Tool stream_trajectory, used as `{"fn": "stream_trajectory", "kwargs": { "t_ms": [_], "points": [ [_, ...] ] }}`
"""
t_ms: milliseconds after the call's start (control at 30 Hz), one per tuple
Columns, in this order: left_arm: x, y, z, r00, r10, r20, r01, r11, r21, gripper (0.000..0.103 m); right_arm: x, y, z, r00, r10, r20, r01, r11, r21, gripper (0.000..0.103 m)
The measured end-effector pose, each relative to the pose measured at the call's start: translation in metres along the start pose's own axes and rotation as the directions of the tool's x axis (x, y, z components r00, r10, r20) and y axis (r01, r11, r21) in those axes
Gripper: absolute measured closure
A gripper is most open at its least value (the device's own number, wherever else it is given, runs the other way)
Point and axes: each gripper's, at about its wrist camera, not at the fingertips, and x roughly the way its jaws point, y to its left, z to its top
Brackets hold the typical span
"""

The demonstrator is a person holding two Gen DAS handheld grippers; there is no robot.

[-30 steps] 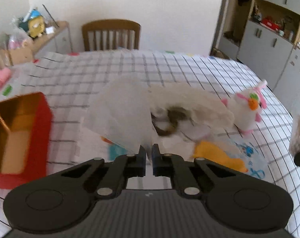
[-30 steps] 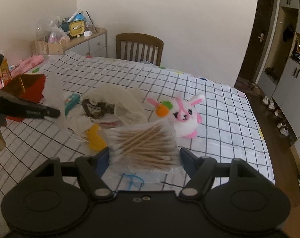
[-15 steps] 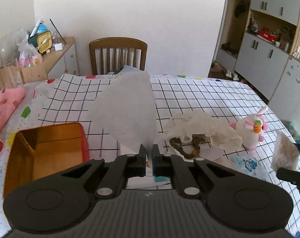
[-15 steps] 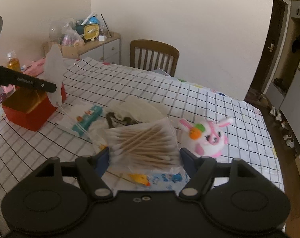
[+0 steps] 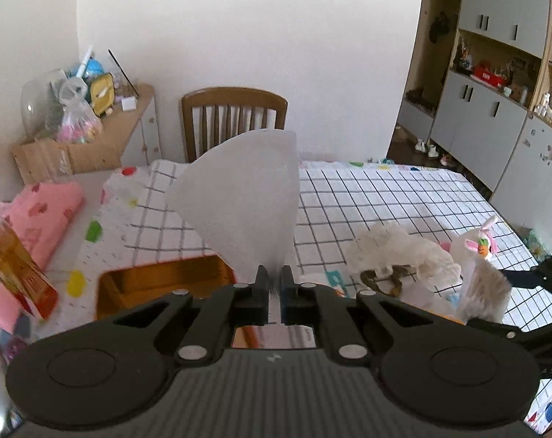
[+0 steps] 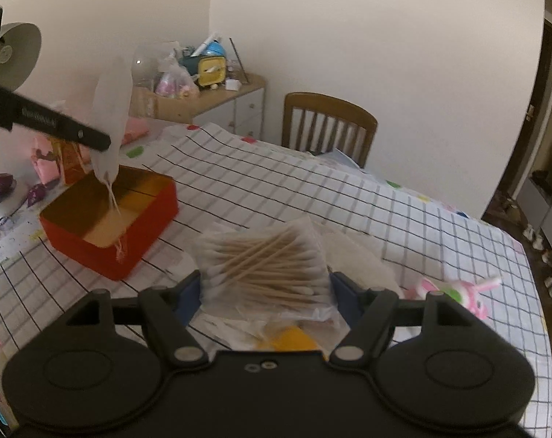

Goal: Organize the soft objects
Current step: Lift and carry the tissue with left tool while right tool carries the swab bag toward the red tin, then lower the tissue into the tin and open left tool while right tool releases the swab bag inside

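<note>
One red tin (image 6: 111, 226) sat below the left gripper (image 5: 274, 284) pinching one white pouch (image 5: 243, 197), while the right gripper (image 6: 265, 292) clamped one swab bag (image 6: 265, 266)

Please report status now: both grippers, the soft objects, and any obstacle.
Left hand-held gripper shut on white mesh pouch, above red tin. Right hand-held gripper shut on cotton swab bag. Nothing blocks the tin.

1. White translucent pouch (image 5: 243, 200): fanned upward, pinched at its narrow end in the left gripper (image 5: 271, 284), above the red tin (image 6: 110, 219); strings dangle into it.
2. Cotton swab packet (image 6: 267, 266): clear bag, wooden sticks, clamped in the right gripper (image 6: 265, 284).
3. Pink-and-white plush bunny (image 6: 458, 292): lying on the surface.
</note>
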Motion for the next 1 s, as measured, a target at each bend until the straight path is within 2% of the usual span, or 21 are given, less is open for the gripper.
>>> {"fn": "stream_trajectory", "kwargs": {
  "t_ms": [500,767,1000],
  "points": [
    [-0.002,0.082,0.005,0.998,0.056,-0.037,-0.056,0.998,0.024,0.098,0.054,0.092,0.064,0.994,0.107,0.028,-0.102,0.984,-0.143,0.030],
    [0.041,0.108,-0.016,0.984,0.035,-0.172,-0.033,0.999,0.016,0.098,0.097,0.136,0.079,0.987,0.160,-0.021,-0.161,0.963,-0.217,0.030],
    [0.080,0.110,-0.039,0.960,-0.006,-0.281,0.009,1.000,0.011,0.098,0.135,0.160,0.079,0.983,0.161,-0.086,-0.178,0.951,-0.254,0.030]
  ]
}}
